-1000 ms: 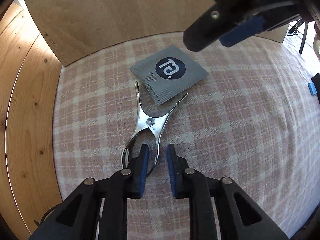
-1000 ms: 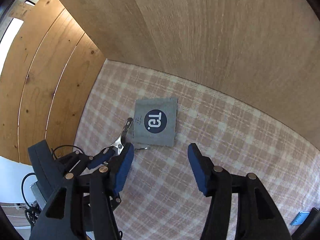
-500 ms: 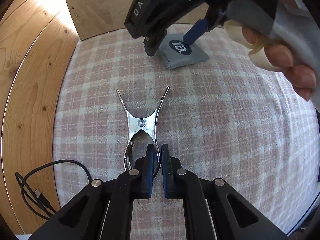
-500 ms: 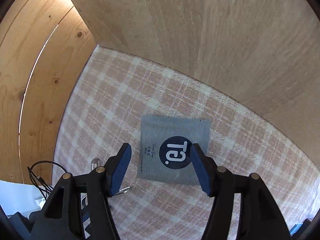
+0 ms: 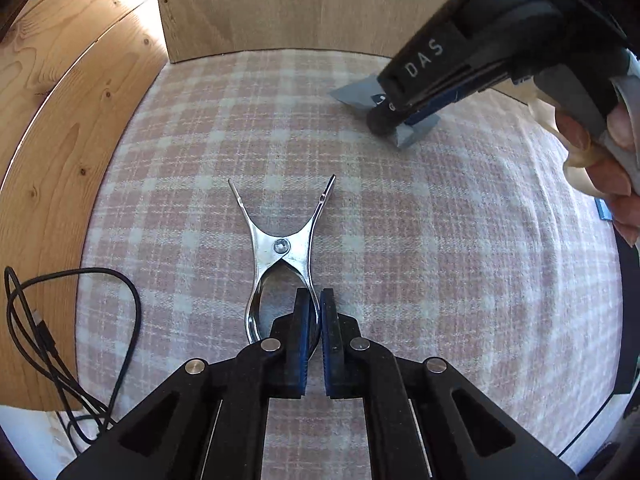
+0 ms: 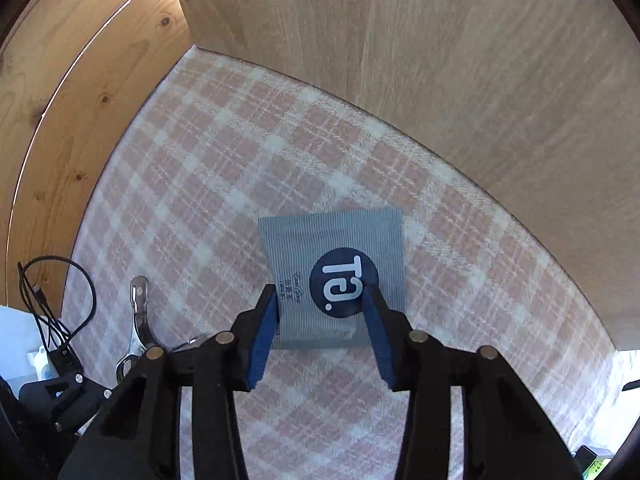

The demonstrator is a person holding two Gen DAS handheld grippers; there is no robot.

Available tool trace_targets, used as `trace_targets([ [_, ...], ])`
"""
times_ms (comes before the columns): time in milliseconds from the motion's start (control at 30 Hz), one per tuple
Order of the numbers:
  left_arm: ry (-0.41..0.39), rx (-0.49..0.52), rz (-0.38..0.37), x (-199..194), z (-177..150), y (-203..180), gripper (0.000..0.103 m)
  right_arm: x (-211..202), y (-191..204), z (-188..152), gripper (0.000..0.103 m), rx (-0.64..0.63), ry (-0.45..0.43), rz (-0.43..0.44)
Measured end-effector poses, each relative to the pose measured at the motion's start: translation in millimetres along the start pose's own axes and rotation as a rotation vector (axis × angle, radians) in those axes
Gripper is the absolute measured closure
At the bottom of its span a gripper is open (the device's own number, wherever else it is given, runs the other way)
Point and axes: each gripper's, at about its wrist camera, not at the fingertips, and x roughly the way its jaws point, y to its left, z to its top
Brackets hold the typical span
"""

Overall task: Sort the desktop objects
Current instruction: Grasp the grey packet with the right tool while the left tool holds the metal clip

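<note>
A shiny metal clip (image 5: 280, 252) lies on the pink checked cloth (image 5: 440, 280), its jaws spread away from me. My left gripper (image 5: 314, 304) is shut on one looped handle of the clip. The clip also shows at the left of the right wrist view (image 6: 138, 320). A grey sachet with a dark blue round logo (image 6: 336, 276) lies flat on the cloth near the wooden back wall. My right gripper (image 6: 320, 304) is open, one finger on each side of the sachet's near edge. In the left wrist view the sachet (image 5: 360, 94) is partly hidden by the right gripper.
Wooden walls (image 6: 440, 80) close the cloth at the back and left. A black cable (image 5: 52, 340) hangs at the left edge. A small blue object (image 5: 603, 210) lies at the far right behind the person's hand (image 5: 592, 152).
My left gripper closed on the clip's handle and drew it toward me, away from the sachet. My right gripper came down and forward until its open fingers straddle the sachet.
</note>
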Motion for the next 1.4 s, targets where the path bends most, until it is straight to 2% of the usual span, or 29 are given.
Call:
trace_targets([
  [33, -0.002, -0.003, -0.007, -1.8, -4.3, -4.9, 0.099, -0.7, -1.4, -8.2, 0.08, -0.002, 0.004, 0.009],
  [100, -0.005, -0.018, -0.016, -6.9, -17.0, -17.0, 0.099, -2.7, -2.1, -28.0, 0.085, -0.031, 0.004, 0.002],
  [200, -0.014, -0.075, -0.038, -22.0, -53.3, -43.9, 0.099, -6.1, -11.2, -60.7, 0.098, -0.009, 0.009, 0.036],
  [267, -0.016, -0.084, -0.039, -27.6, -67.5, -54.7, 0.099, -9.6, -19.3, -83.0, 0.098, 0.016, -0.008, 0.055],
  [300, -0.014, -0.08, -0.037, -30.0, -74.1, -60.5, 0.099, -11.0, -22.6, -94.1, 0.102, 0.023, -0.011, 0.054],
  [533, -0.033, -0.073, -0.01, -62.4, -116.3, -89.7, 0.099, -28.9, -47.4, -152.9, 0.103, 0.09, -0.059, 0.098],
  [667, -0.054, -0.062, 0.002, -73.8, -114.0, -91.1, 0.099, -44.6, -57.3, -178.2, 0.103, 0.102, -0.085, 0.099],
  [767, -0.064, -0.062, 0.004, -76.4, -90.7, -66.3, 0.099, -58.9, -64.2, -175.5, 0.102, 0.127, -0.149, 0.036],
  [800, -0.064, -0.063, 0.004, -79.4, -82.2, -57.6, 0.099, -60.0, -64.7, -169.2, 0.094, 0.126, -0.149, 0.042],
  [833, -0.062, -0.065, 0.005, -80.7, -80.8, -48.0, 0.099, -58.3, -65.2, -161.3, 0.071, 0.133, -0.136, 0.059],
  [900, -0.058, -0.075, 0.005, -84.1, -83.8, -41.0, 0.099, -53.8, -62.1, -145.8, 0.042, 0.14, -0.133, 0.068],
  [967, -0.053, -0.082, 0.009, -85.3, -86.4, -38.2, 0.099, -44.1, -51.3, -130.9, 0.04, 0.094, -0.122, 0.035],
  [1100, -0.053, -0.096, 0.018, -89.6, -89.4, -32.3, 0.099, -9.8, -37.9, -107.8, 0.04, 0.025, -0.03, -0.059],
  [1167, -0.052, -0.096, 0.021, -90.7, -88.6, -30.0, 0.099, 3.1, -39.6, -102.7, 0.04, 0.035, -0.003, -0.071],
  [1233, -0.051, -0.093, 0.026, -91.2, -87.0, -28.7, 0.099, 5.2, -40.3, -102.5, 0.039, 0.049, -0.019, -0.068],
  [1300, -0.053, -0.093, 0.028, -89.7, -82.7, -28.7, 0.099, 3.8, -37.5, -105.6, 0.048, 0.041, -0.031, -0.076],
  [1333, -0.056, -0.093, 0.028, -91.4, -81.5, -29.6, 0.099, 2.3, -36.2, -108.3, 0.059, 0.034, -0.032, -0.074],
  [1400, -0.067, -0.104, 0.031, -95.5, -79.0, -33.4, 0.099, 0.1, -38.3, -115.7, 0.064, 0.042, -0.021, -0.045],
])
